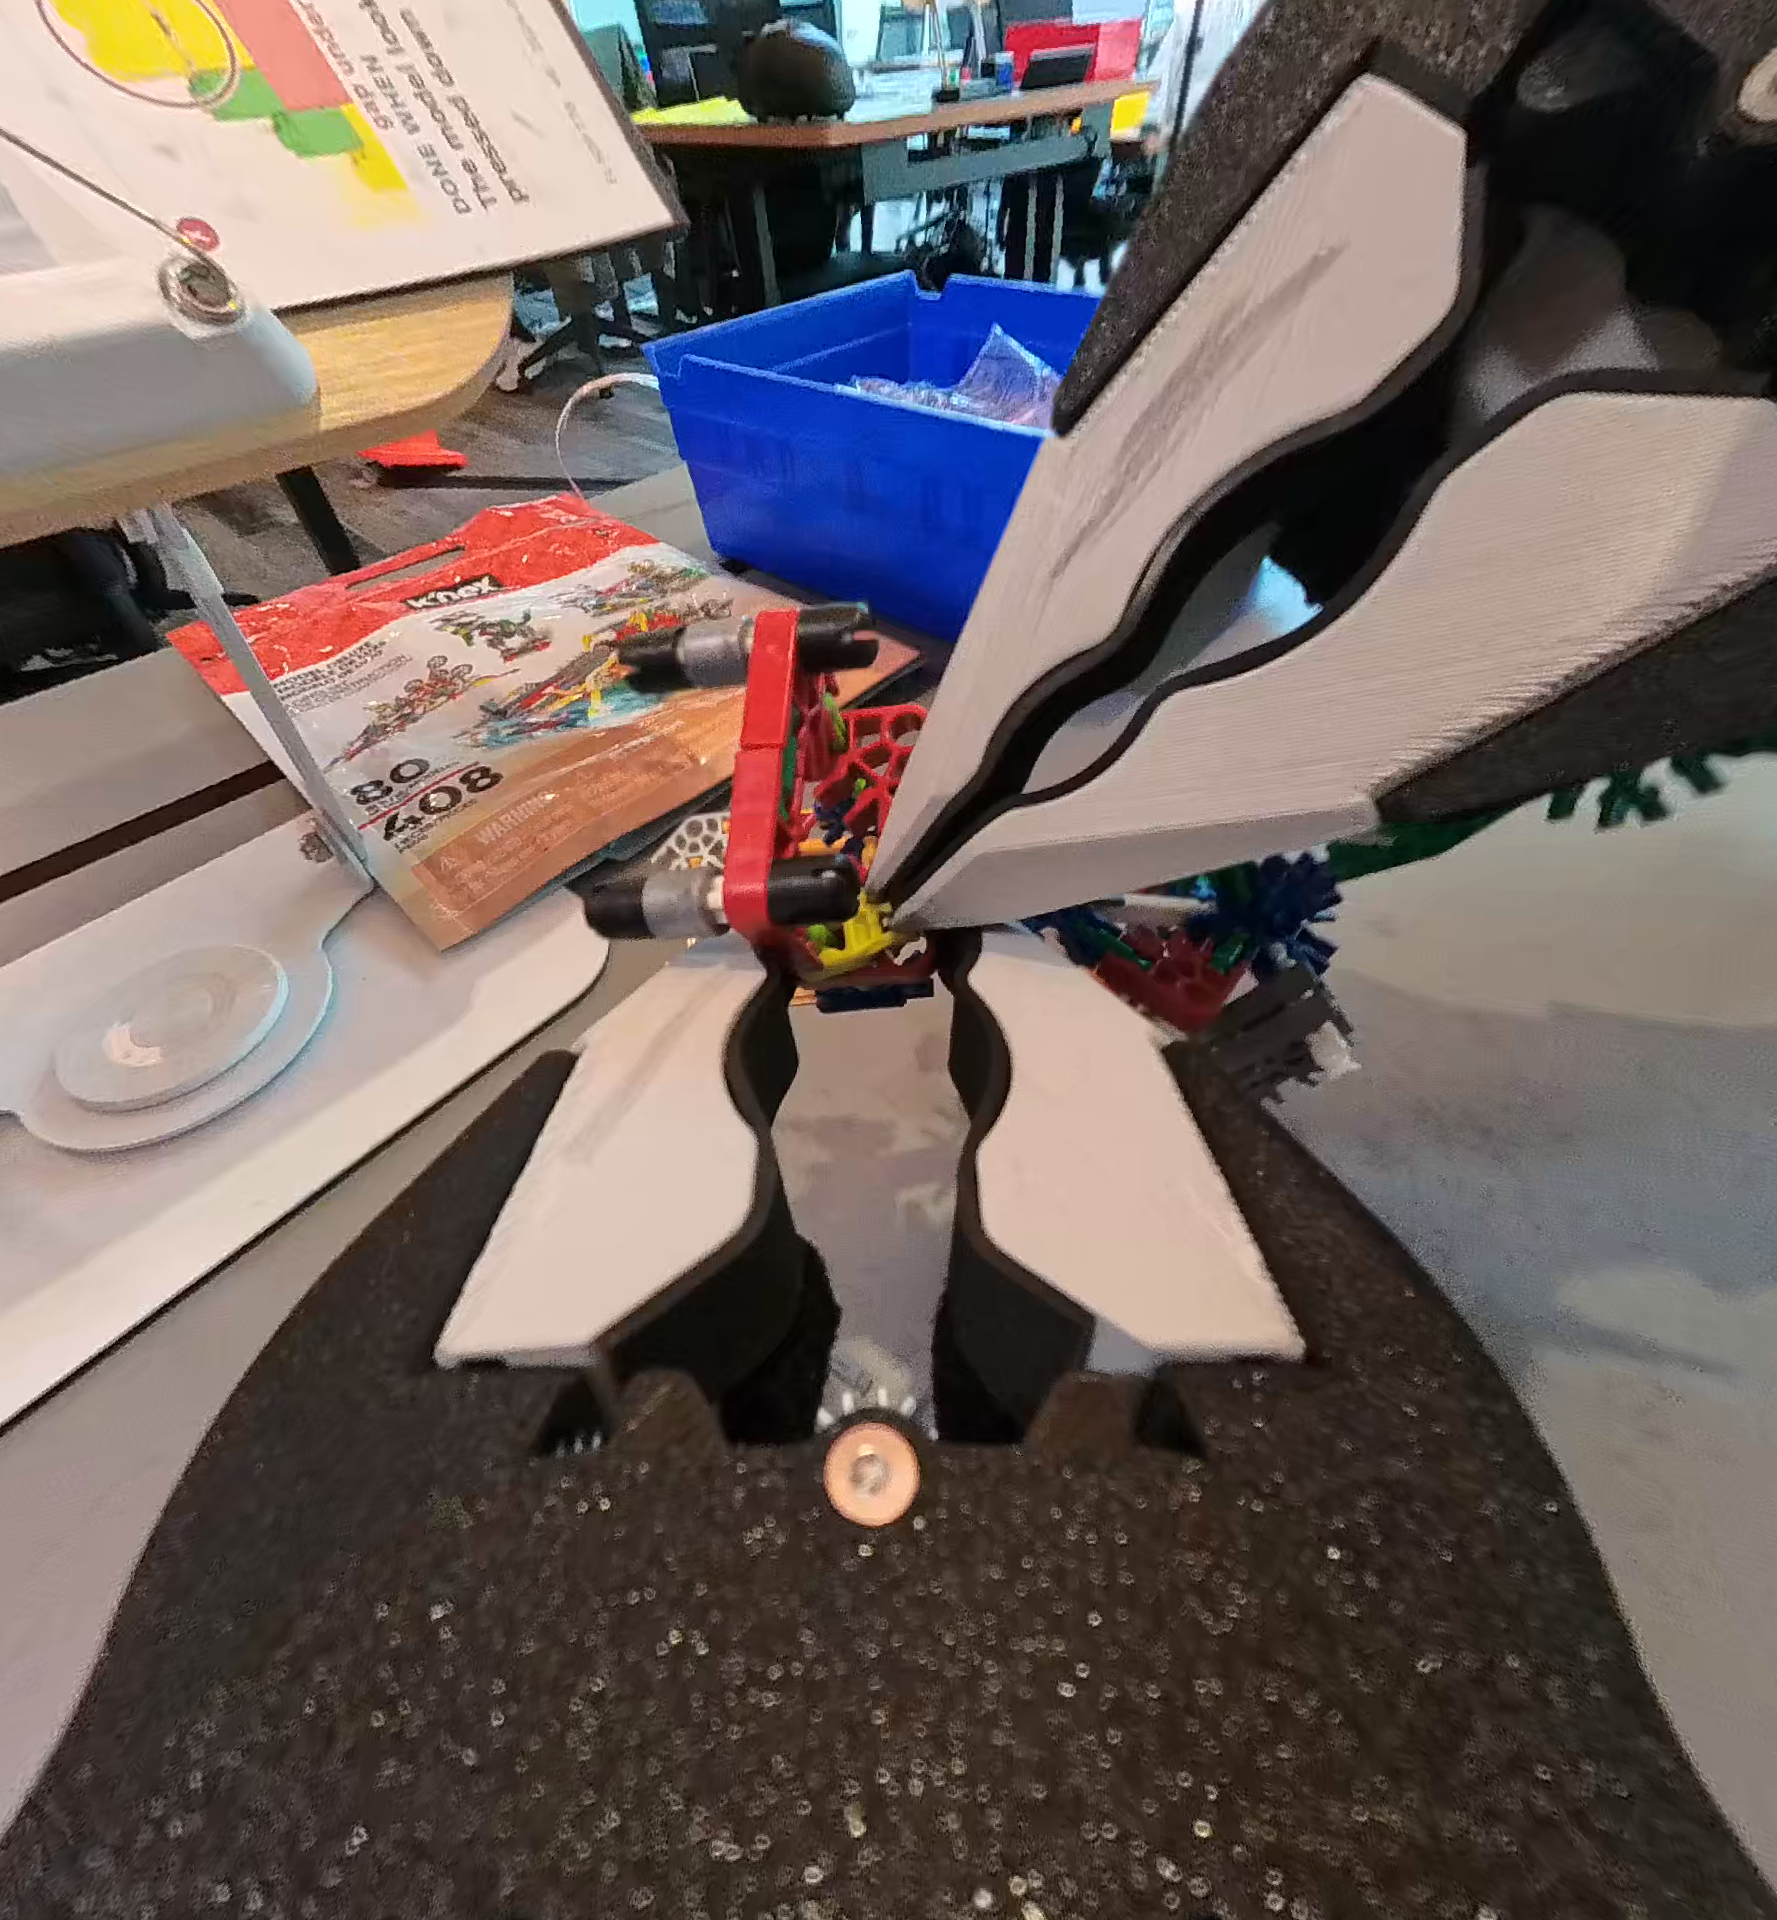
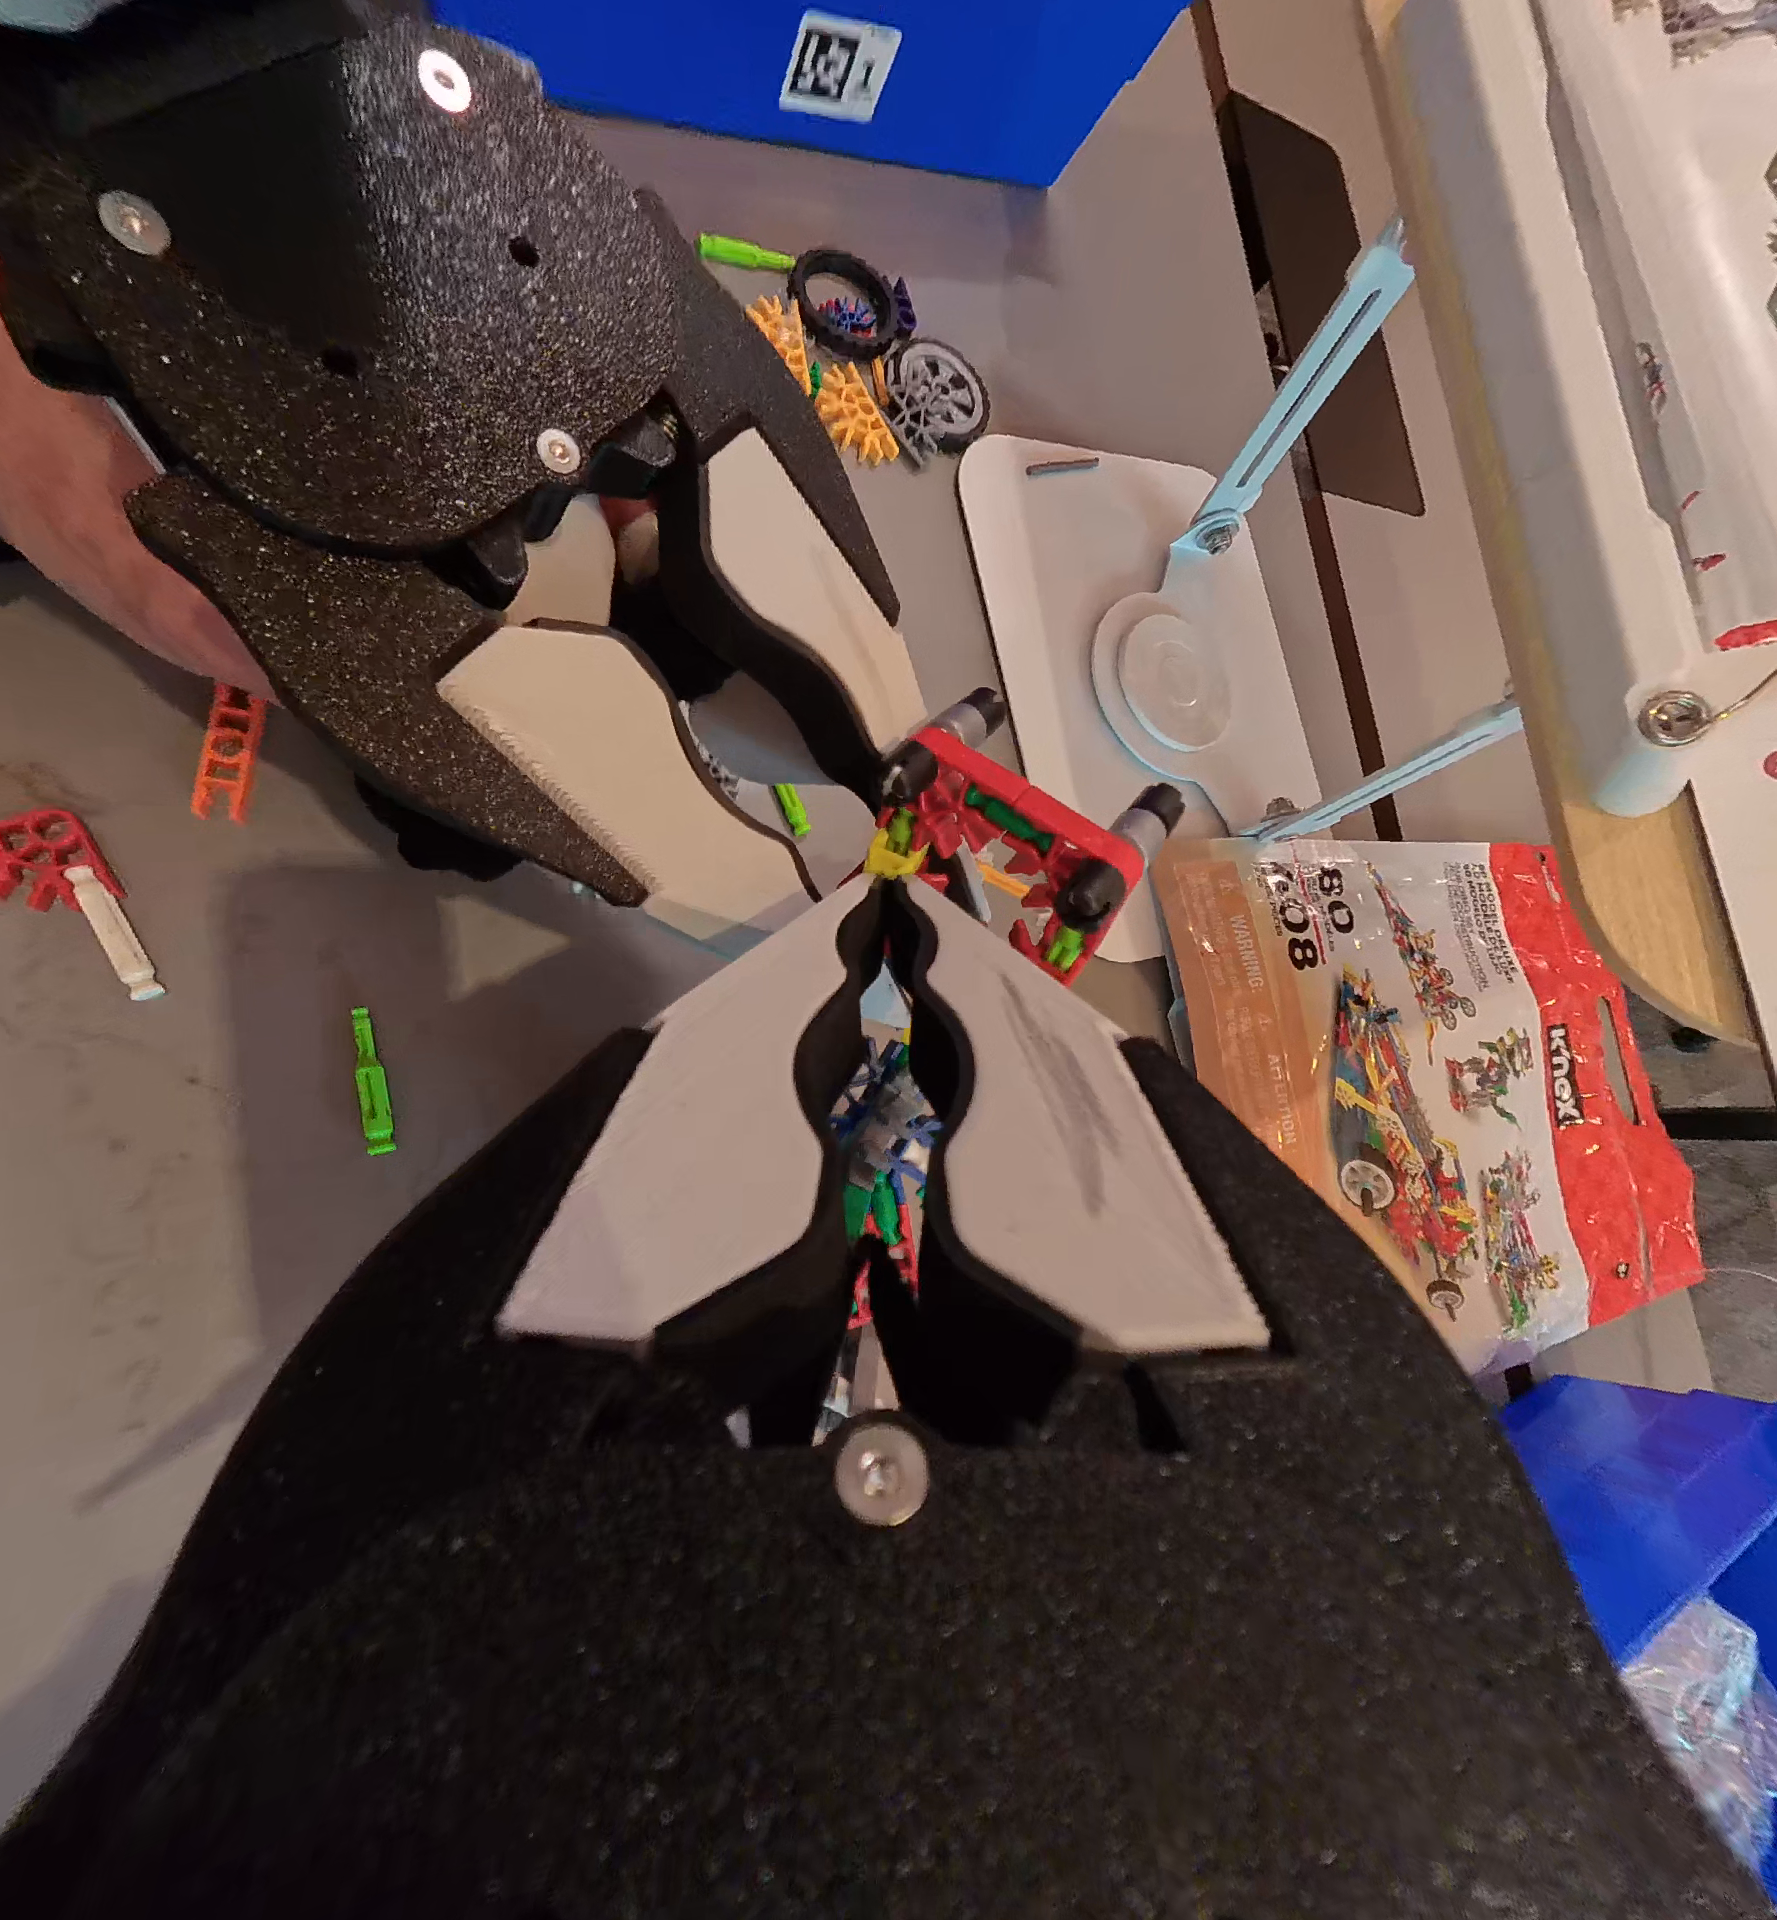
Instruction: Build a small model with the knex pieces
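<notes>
1. Above the table [image 2: 136,1195], the left gripper [image 1: 863,966] held the model [image 1: 811,831], jaws partly open around its base.
2. The right gripper [image 2: 884,883] had its jaws closed on the yellow connector [image 2: 892,854].
3. The model looked light, rigid and snap-fitted; the red frame [image 2: 1029,821] seemed the surest hold.

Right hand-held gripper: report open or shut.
Shut. The right hand-held gripper has its fingertips pinched together on the yellow connector of the red toy model.

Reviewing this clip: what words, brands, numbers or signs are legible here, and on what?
I don't copy writing out; these things bear it:
Red and clear toy bag: brand mark, large numbers, small print.
White sheet on the stand: printed lines, partly blurred.
Sticker on the blue bin: square code.
Toy model: none.
</notes>
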